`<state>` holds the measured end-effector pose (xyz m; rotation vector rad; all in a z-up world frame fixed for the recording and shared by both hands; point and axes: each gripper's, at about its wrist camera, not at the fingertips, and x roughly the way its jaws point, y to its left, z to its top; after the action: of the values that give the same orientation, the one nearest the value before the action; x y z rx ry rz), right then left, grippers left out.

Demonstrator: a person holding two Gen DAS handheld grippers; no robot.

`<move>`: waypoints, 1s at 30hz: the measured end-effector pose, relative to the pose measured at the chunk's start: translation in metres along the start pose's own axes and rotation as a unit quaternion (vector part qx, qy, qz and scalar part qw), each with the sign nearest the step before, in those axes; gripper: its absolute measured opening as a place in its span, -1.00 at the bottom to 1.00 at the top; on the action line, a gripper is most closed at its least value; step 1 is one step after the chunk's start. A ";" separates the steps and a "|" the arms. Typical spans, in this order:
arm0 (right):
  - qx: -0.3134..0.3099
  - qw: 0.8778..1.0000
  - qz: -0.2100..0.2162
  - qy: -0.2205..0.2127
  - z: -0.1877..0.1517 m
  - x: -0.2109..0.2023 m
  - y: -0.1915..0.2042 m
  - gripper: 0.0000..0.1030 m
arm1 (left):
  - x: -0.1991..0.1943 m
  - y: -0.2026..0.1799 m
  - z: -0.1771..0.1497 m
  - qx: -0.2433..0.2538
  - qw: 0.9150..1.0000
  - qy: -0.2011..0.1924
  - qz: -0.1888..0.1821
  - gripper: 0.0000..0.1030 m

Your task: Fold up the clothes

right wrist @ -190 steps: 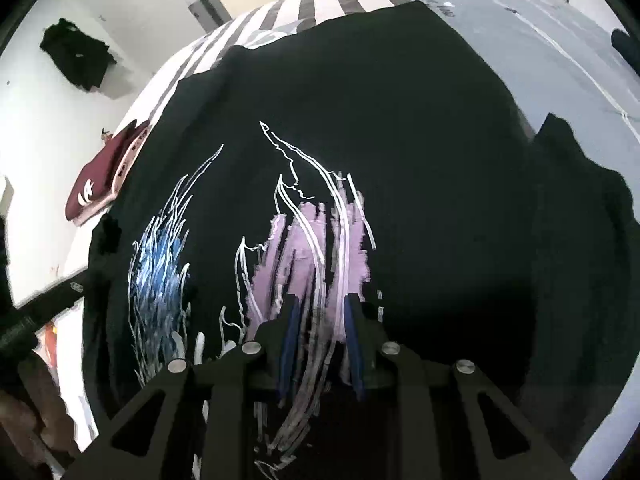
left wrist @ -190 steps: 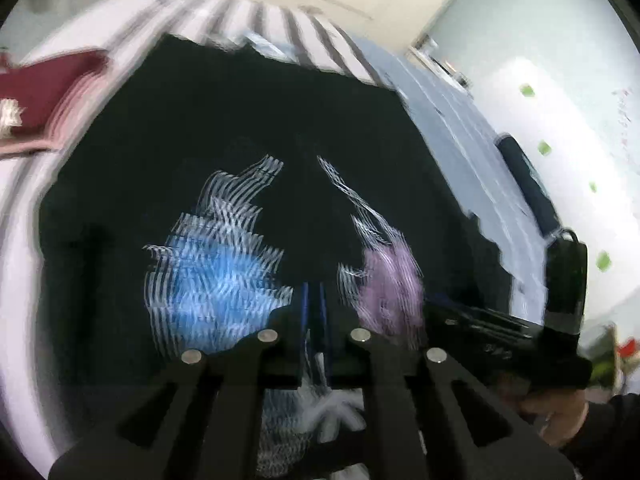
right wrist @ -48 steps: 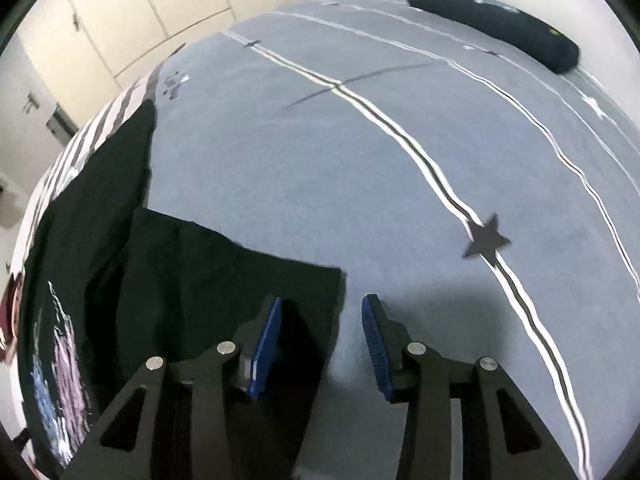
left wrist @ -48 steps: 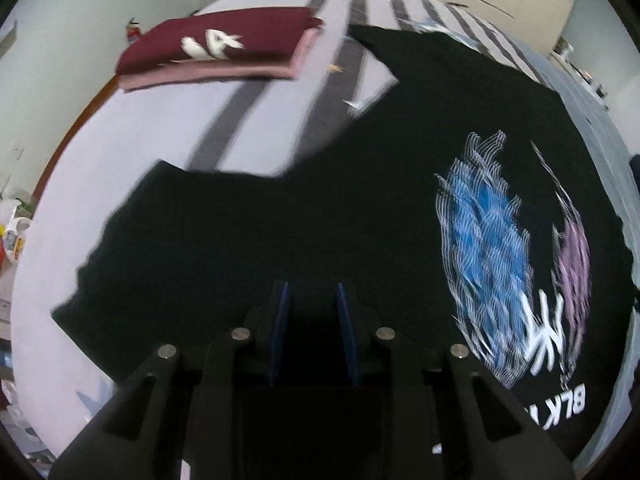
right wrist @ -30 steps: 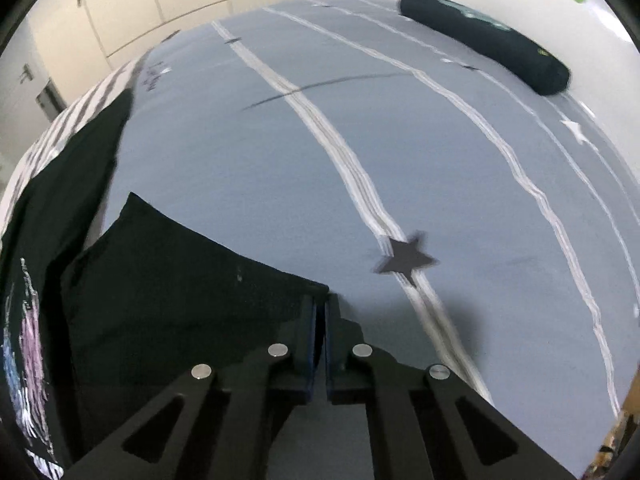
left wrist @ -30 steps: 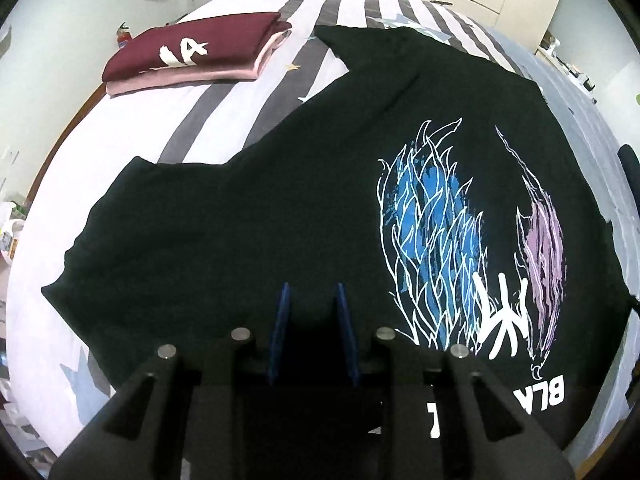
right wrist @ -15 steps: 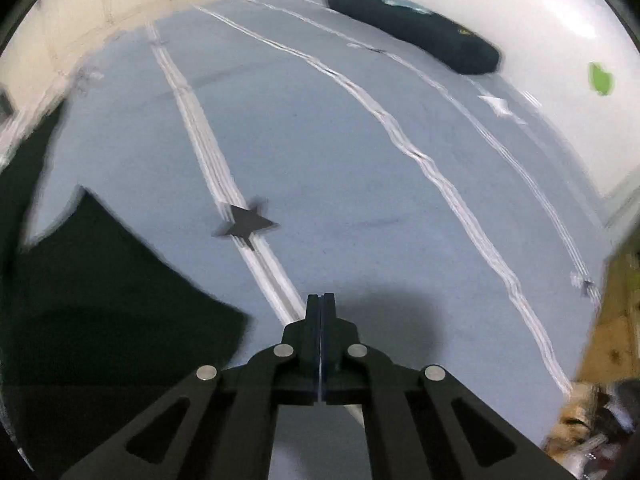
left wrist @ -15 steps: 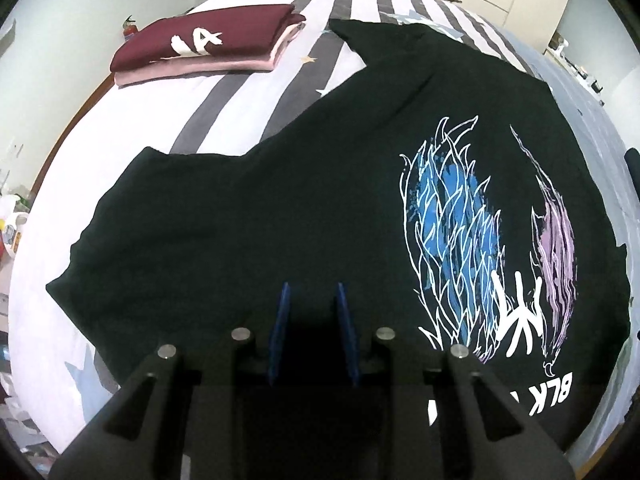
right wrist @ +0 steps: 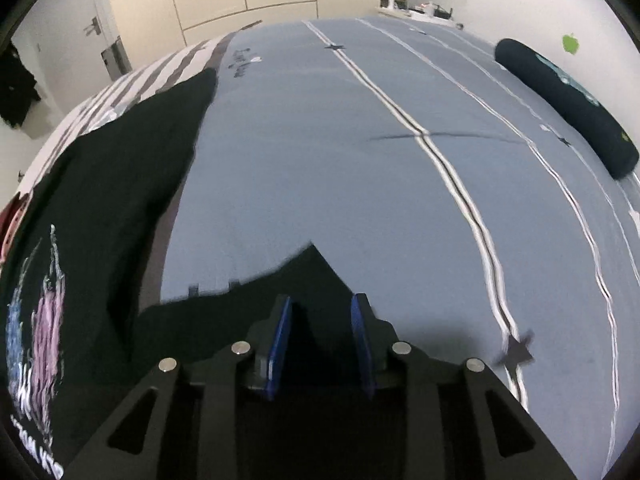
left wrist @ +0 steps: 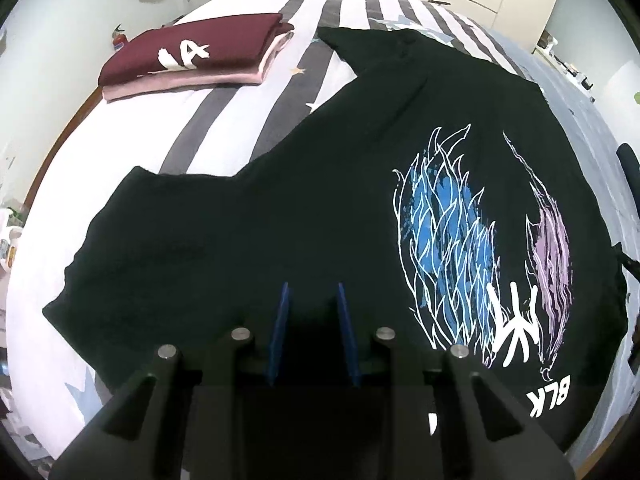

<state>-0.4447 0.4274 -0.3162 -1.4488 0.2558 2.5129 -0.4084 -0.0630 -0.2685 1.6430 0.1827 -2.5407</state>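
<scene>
Black shirt [left wrist: 304, 200] lies spread on the bed [right wrist: 340, 160], filling mid-frame. Left gripper [left wrist: 311, 316] hovers low over it, jaws narrowly apart; right gripper [right wrist: 320, 320], jaws apart, straddles its sleeve [right wrist: 288, 284].

The T-shirt [left wrist: 320, 208] hem is hidden behind the left gripper [left wrist: 311, 312], and its "BLK" lettering [left wrist: 548, 396] is cut off below. The sleeve [right wrist: 280, 292] edge is motion-blurred; the shirt leaves frame left.
</scene>
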 end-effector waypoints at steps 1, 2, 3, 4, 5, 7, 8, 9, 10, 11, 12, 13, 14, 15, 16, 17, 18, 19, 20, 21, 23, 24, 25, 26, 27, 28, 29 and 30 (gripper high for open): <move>-0.002 1.000 0.003 0.002 0.004 0.007 0.001 -0.46 | 0.001 0.001 0.000 0.000 1.000 0.001 0.001 -0.57; -0.003 1.000 0.005 0.005 0.008 0.013 0.000 -0.46 | 0.001 0.002 -0.001 0.000 1.000 0.002 0.002 -0.57; -0.005 1.000 0.006 0.007 0.012 0.019 -0.002 -0.46 | 0.002 0.003 -0.002 -0.001 1.000 0.004 0.002 -0.57; -0.006 1.000 0.007 0.010 0.016 0.026 -0.004 -0.46 | 0.003 0.003 -0.003 -0.003 1.000 0.006 0.003 -0.57; -0.011 1.000 0.008 0.012 0.017 0.029 -0.004 -0.46 | 0.004 0.004 -0.004 -0.004 1.000 0.007 0.004 -0.57; -0.029 0.999 0.008 0.015 0.019 0.034 -0.001 -0.48 | 0.005 0.005 -0.007 -0.006 1.000 0.010 0.006 -0.57; -0.042 0.999 0.006 0.015 0.020 0.036 0.001 -0.60 | 0.005 0.005 -0.008 -0.006 1.000 0.011 0.009 -0.57; -0.051 0.999 0.004 0.015 0.019 0.036 0.003 -0.72 | 0.005 0.005 -0.008 -0.007 1.000 0.012 0.010 -0.57; -0.061 0.998 0.001 0.016 0.017 0.035 0.006 -0.76 | 0.005 0.005 -0.009 -0.010 1.000 0.013 0.011 -0.57; -0.067 0.998 -0.004 0.015 0.017 0.034 0.007 -0.88 | 0.005 0.005 -0.008 -0.012 1.000 0.012 0.012 -0.57; -0.071 0.997 -0.014 0.013 0.018 0.032 0.008 -0.92 | 0.004 0.005 -0.008 -0.014 1.000 0.012 0.013 -0.57; -0.071 0.997 -0.023 0.009 0.021 0.033 0.006 -0.93 | 0.003 0.004 -0.007 -0.016 1.000 0.011 0.014 -0.57; -0.067 0.997 -0.030 0.005 0.024 0.031 0.003 -0.93 | 0.003 0.004 -0.007 -0.017 1.000 0.010 0.014 -0.57; -0.058 0.998 -0.035 0.005 0.027 0.032 -0.001 -0.94 | 0.003 0.004 -0.006 -0.018 1.000 0.010 0.015 -0.57; -0.048 0.998 -0.039 0.004 0.030 0.032 -0.005 -0.94 | 0.002 0.004 -0.005 -0.019 1.000 0.010 0.016 -0.57; -0.045 0.998 -0.042 0.007 0.029 0.033 -0.010 -0.95 | 0.002 0.004 -0.005 -0.020 1.000 0.010 0.016 -0.57; -0.042 0.998 -0.046 0.010 0.028 0.034 -0.015 -0.95 | 0.003 0.005 -0.004 -0.022 1.000 0.011 0.017 -0.57; -0.039 0.998 -0.050 0.013 0.027 0.035 -0.020 -0.97 | 0.003 0.006 -0.004 -0.024 1.000 0.011 0.017 -0.57; -0.038 0.998 -0.054 0.017 0.026 0.038 -0.023 -0.97 | 0.004 0.006 -0.003 -0.025 0.999 0.011 0.018 -0.57; -0.030 0.998 -0.047 0.023 0.025 0.040 -0.026 -0.97 | 0.004 0.007 -0.003 -0.027 0.999 0.012 0.018 -0.57; -0.024 0.998 -0.047 0.028 0.028 0.039 -0.029 -0.93 | 0.006 0.009 -0.002 -0.030 0.999 0.013 0.019 -0.57; -0.023 0.998 -0.049 0.023 0.032 0.036 -0.028 -0.92 | 0.006 0.010 -0.002 -0.033 0.999 0.013 0.019 -0.57; -0.022 0.998 -0.051 0.017 0.037 0.033 -0.027 -0.86 | 0.007 0.012 -0.002 -0.037 0.999 0.012 0.018 -0.57; -0.016 0.999 -0.052 0.007 0.043 0.027 -0.027 -0.79 | 0.008 0.013 -0.002 -0.040 0.999 0.012 0.017 -0.57; -0.010 0.999 -0.051 -0.004 0.049 0.020 -0.027 -0.73 | 0.009 0.015 0.000 -0.042 0.999 0.010 0.015 -0.57; -0.009 0.999 -0.049 -0.013 0.053 0.013 -0.024 -0.68 | 0.010 0.016 0.003 -0.043 0.999 0.007 0.013 -0.57; -0.008 0.999 -0.047 -0.023 0.057 0.007 -0.020 -0.56 | 0.011 0.017 0.005 -0.043 0.999 0.005 0.011 -0.57; -0.007 0.998 -0.045 -0.032 0.061 0.001 -0.017 -0.50 | 0.013 0.018 0.010 -0.043 0.999 0.001 0.007 -0.57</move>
<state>-0.4912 0.4596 -0.2870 -1.3518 0.1569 2.4877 -0.4194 -0.0830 -0.2769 1.6104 0.2764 -2.4826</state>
